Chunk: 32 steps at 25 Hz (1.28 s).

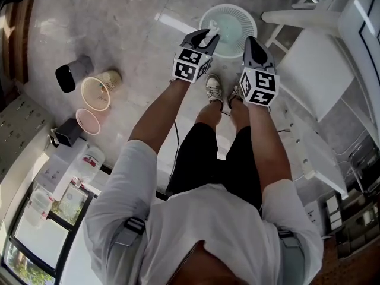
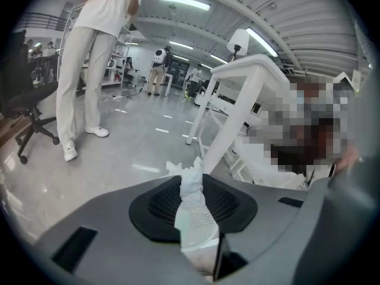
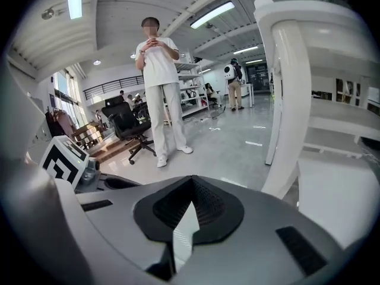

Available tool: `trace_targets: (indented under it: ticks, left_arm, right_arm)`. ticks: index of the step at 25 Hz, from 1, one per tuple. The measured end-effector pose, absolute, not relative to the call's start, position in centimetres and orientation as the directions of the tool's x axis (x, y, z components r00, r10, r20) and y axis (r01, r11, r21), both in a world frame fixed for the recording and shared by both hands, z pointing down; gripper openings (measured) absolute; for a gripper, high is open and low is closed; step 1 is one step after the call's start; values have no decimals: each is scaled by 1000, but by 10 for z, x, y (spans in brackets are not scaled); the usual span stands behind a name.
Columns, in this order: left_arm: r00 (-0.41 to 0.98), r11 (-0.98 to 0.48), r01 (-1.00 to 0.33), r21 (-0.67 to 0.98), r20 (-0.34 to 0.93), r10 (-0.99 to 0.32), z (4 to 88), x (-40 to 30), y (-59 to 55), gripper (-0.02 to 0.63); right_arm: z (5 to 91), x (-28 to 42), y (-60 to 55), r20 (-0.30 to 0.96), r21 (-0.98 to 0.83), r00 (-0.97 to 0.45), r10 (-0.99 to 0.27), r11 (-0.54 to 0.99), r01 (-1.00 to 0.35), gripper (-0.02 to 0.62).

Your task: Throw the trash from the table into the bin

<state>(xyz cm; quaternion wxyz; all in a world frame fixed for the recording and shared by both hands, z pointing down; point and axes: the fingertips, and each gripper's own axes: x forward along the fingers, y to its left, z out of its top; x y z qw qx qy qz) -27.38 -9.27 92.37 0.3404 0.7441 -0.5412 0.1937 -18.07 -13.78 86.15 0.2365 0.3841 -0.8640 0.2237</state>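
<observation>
Left gripper view has my left gripper (image 2: 194, 180) clamped on a crumpled white tissue (image 2: 191, 199), its twisted end poking past the jaws. My right gripper (image 3: 189, 189) is closed, empty. Both hang over the round pale bin (image 1: 234, 25) on open floor; a white table (image 1: 317, 70) edges my right.

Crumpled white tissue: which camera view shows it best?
The left gripper view: the crumpled white tissue is large and central, clamped in the left gripper. The head view shows only a small white tip above the bin. The right gripper view lacks it.
</observation>
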Motion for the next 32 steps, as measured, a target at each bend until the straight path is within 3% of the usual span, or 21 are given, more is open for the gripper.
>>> trace_targets:
  ticks: [8, 12, 17, 24, 32]
  left_arm:
    - [358, -231, -934, 273, 708, -609, 1007, -254, -89, 121]
    - [350, -245, -937, 251, 720, -600, 1023, -249, -91, 208]
    - [348, -237, -937, 255, 714, -607, 1019, -252, -93, 222]
    - [316, -208, -948, 240, 644, -696, 943, -270, -105, 221]
    - [294, -196, -952, 234, 525, -799, 795, -293, -116, 219]
  right_arm:
    - [928, -165, -133, 610, -215, -576, -544, 586, -781, -8]
    - [942, -159, -133, 617, -220, -575, -538, 584, -782, -9]
    - [942, -157, -136, 617, -223, -573, -539, 579, -784, -9]
    - [888, -171, -139, 580, -230, -601, -549, 597, -768, -9]
    - [756, -209, -137, 479, -226, -668, -570, 655, -721, -8]
